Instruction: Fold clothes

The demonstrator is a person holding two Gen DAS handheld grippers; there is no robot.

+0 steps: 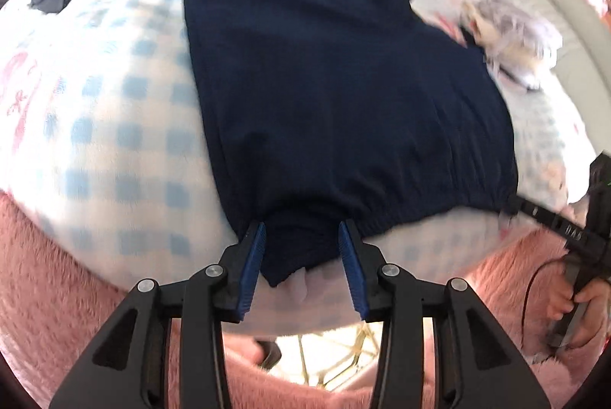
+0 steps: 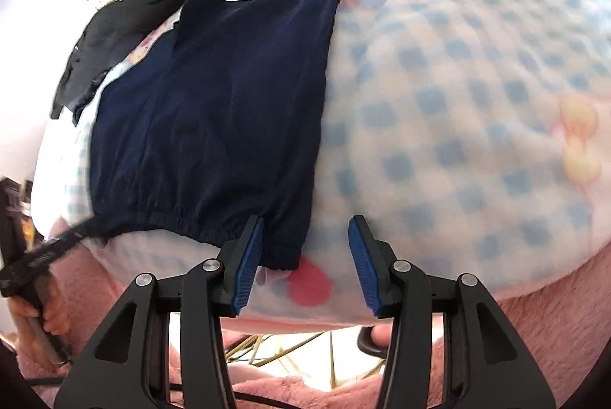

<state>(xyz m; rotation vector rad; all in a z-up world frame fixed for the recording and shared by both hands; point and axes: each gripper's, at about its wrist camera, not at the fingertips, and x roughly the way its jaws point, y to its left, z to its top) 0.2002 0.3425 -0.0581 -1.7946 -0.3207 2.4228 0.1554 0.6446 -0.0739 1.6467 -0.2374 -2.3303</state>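
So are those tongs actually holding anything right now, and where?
Nothing is gripped. Both tongs, left and right, stand open at the elastic waistband corners of the navy shorts, which lie on the checked blanket.

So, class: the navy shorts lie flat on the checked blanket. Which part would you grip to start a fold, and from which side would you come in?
Grip the gathered elastic waistband of the navy shorts, coming from the near edge of the checked blanket. That band is the thickest, nearest part, and its corners lie right by the left gripper and right gripper, whose jaws stand open.
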